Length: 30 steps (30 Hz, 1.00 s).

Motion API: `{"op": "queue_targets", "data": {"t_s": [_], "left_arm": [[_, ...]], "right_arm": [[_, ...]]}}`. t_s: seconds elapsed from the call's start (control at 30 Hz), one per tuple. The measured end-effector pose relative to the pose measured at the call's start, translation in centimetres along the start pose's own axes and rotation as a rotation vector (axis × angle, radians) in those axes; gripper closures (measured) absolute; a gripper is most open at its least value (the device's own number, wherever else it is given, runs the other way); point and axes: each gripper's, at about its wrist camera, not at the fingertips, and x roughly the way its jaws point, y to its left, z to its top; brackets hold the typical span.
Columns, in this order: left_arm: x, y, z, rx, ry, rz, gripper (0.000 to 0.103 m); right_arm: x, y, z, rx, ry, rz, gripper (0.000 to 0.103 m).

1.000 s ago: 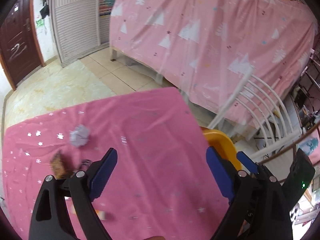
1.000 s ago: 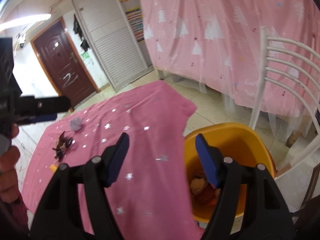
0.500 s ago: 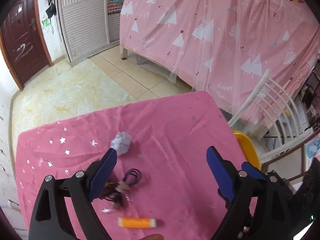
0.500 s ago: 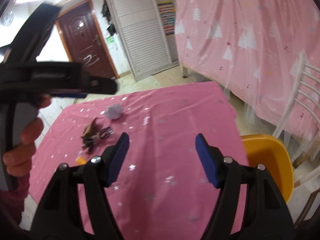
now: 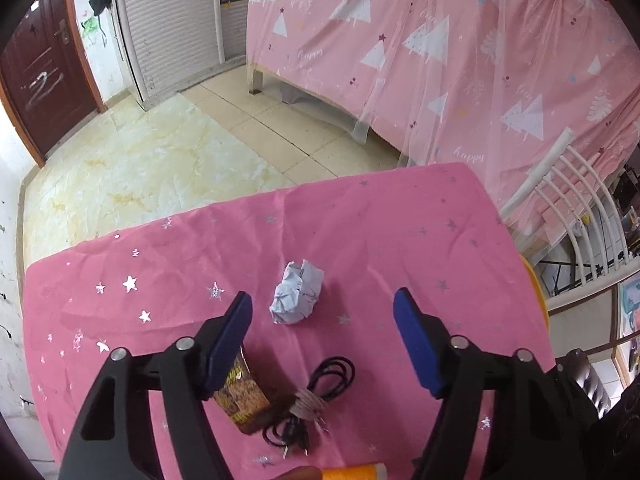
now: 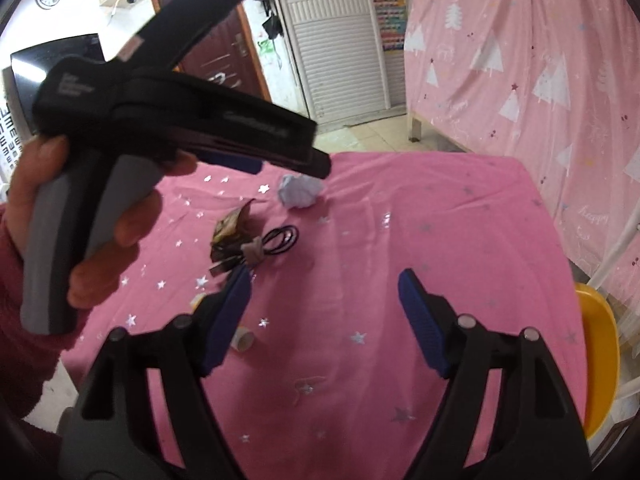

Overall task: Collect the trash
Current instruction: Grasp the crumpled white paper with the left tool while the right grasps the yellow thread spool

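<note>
"happy" in white script on the pink tree-print curtain.

We are seeing only a sliver of the orange tube — the left wrist view's bottom edge is cutting it off. The left gripper's finger is covering part of the brown wrapper, and the yellow bin is running out of frame.

A crumpled white paper ball lies on the pink cloth beyond a brown wrapper.
</note>
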Motion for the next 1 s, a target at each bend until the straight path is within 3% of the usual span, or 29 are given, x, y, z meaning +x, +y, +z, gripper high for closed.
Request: {"op": "queue_targets", "data": {"t_s": [0.2, 0.27, 0.33, 0.4, 0.9, 1.0], "left_arm": [[2.3, 0.7, 0.4, 0.0, 0.04, -0.021, 0.046], [3.2, 0.7, 0.4, 0.006, 0.051, -0.019, 0.055], [3.7, 1.0, 0.3, 0.003, 0.057, 0.003, 0.074], [4.2, 1.3, 0.1, 0.0, 0.071, 0.003, 0.081], [2.0, 3.3, -1.0, -0.01, 0.02, 0.027, 0.083], [1.5, 3.9, -1.0, -0.022, 0.014, 0.02, 0.083]], "right_arm": [[0.7, 0.8, 0.2, -0.019, 0.024, 0.042, 0.03], [0.9, 1.3, 0.3, -0.034, 0.032, 0.051, 0.03], [1.1, 1.7, 0.3, -0.05, 0.041, 0.053, 0.03], [1.1, 2.3, 0.2, -0.069, 0.047, 0.069, 0.03], [2.9, 6.0, -0.5, -0.185, 0.173, 0.087, 0.03], [3.3, 6.3, -0.6, -0.189, 0.201, 0.093, 0.044]]}}
